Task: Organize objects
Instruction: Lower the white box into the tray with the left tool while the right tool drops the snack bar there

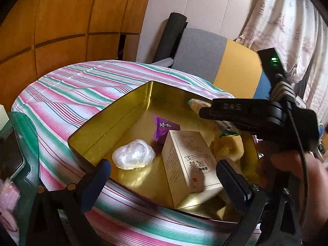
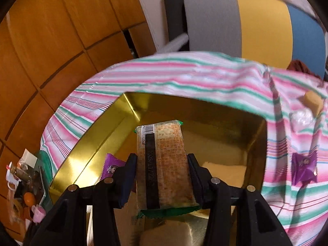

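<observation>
1. Gold tin (image 2: 86, 143) sits under my right claw (image 2: 162, 176), which pinches a snack bar (image 2: 164, 164) lengthwise, ready to drop in.
2. My left claw (image 1: 164, 176) hangs spread above the box (image 1: 188, 164) in the tin, holding nothing.

A big gold tin (image 1: 114, 121) sits on the striped cloth (image 1: 67, 94). Inside the tin are a cream box (image 1: 188, 164), a shiny white lump (image 1: 133, 153) and a purple packet (image 1: 164, 130). The right gripper (image 1: 202, 110) holds a snack bar (image 1: 196, 103) over the tin.
</observation>
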The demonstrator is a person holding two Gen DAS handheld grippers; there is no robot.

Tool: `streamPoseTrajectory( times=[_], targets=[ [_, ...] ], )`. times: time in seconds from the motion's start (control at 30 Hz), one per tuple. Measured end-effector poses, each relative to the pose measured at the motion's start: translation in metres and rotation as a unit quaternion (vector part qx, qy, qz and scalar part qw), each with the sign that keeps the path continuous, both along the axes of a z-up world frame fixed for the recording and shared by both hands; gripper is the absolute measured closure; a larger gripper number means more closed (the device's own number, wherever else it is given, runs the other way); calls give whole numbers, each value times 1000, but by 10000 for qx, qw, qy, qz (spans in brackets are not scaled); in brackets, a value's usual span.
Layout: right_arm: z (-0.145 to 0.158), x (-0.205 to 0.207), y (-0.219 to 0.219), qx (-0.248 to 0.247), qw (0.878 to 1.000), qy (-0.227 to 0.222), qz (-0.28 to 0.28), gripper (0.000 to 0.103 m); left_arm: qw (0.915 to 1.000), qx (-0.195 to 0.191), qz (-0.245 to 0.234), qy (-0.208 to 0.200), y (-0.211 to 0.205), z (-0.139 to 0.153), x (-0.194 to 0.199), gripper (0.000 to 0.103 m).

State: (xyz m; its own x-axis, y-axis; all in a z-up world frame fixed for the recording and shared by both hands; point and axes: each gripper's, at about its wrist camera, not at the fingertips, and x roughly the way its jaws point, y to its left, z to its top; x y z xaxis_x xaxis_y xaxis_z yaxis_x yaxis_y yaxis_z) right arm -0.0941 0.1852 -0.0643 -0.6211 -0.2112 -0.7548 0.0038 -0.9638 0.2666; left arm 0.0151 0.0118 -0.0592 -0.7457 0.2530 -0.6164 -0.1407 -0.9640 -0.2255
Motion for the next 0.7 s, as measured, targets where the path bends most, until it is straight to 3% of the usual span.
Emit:
streamPoseTrajectory(
  times=[0.17,0.7],
  targets=[
    [-1,-3,6,-187,9996,-34,-221,53,10000,-1,12,-21,1,0,-2,0],
    [28,55,20,291,9970,621,-364,52,9997,-176,-160,18,12,-2,4,0]
  ],
)
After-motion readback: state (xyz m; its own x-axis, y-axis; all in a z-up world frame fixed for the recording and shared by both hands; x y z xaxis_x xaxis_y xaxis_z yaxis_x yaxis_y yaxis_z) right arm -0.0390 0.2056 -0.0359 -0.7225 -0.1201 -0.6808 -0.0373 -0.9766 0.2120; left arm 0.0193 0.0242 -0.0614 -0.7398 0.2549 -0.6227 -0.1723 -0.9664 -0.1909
